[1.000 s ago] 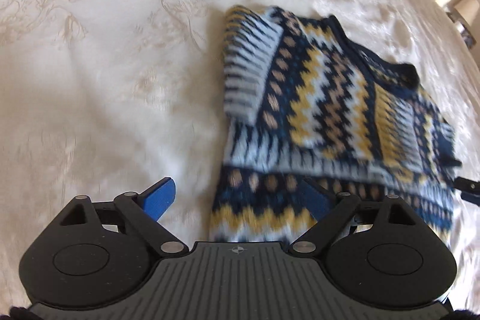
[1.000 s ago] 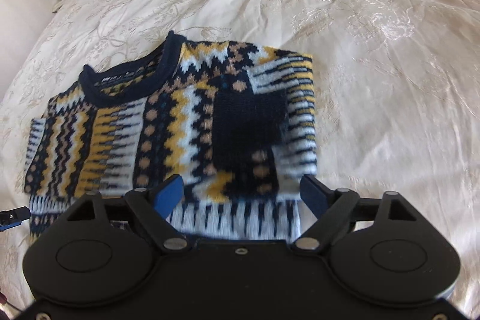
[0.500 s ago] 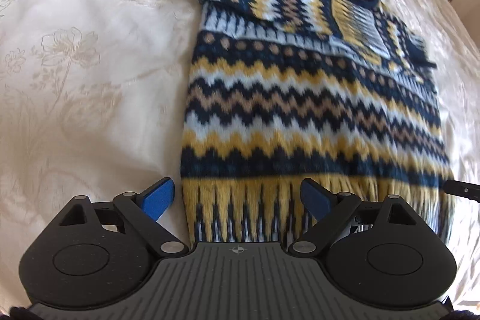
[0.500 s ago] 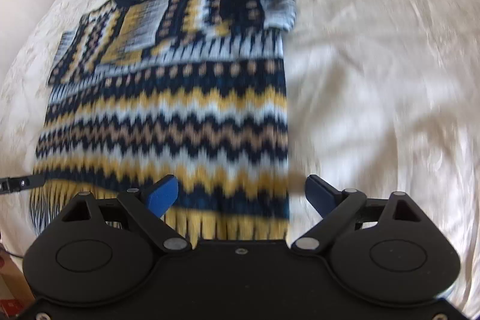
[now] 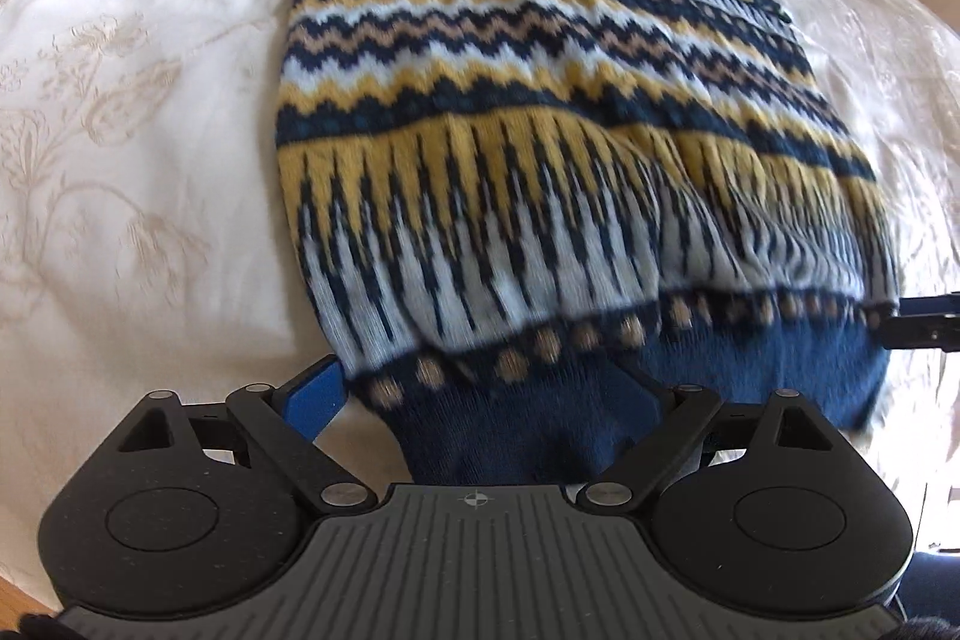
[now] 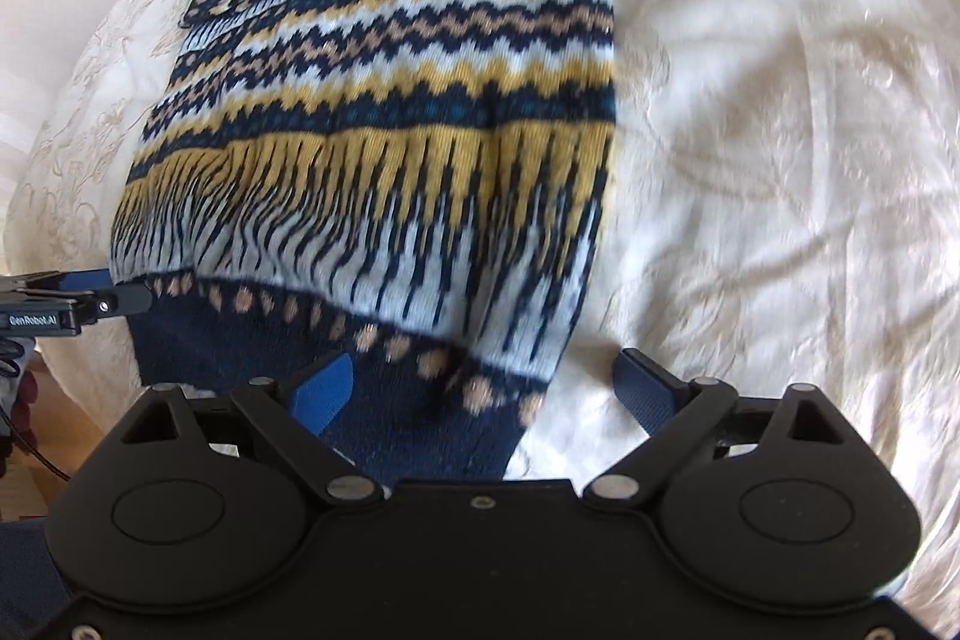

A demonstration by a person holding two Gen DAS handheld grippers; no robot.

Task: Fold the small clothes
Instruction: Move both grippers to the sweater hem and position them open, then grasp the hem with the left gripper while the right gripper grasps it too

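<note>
A knitted sweater (image 5: 540,112) in navy, yellow, pale blue and tan zigzag bands lies flat on the bed, its sleeves folded in over the chest, neck at the far end. Its navy hem (image 5: 540,436) points toward me. My left gripper (image 5: 480,394) is open, with the hem's left corner lying between its blue fingers. My right gripper (image 6: 486,382) is open, with the hem's right corner (image 6: 432,418) between its fingers. The sweater also fills the right wrist view (image 6: 390,100). Each gripper's tip shows at the other view's edge.
The sweater lies on a cream bedspread (image 5: 132,112) with embroidered flowers, wrinkled on the right side (image 6: 780,130). The bed's near edge and a strip of wooden floor (image 5: 18,598) lie just below the grippers.
Both grippers have drawn back from the sweater's chest down to its hem. The hem corners now lie between the open fingers. The sweater has not moved.
</note>
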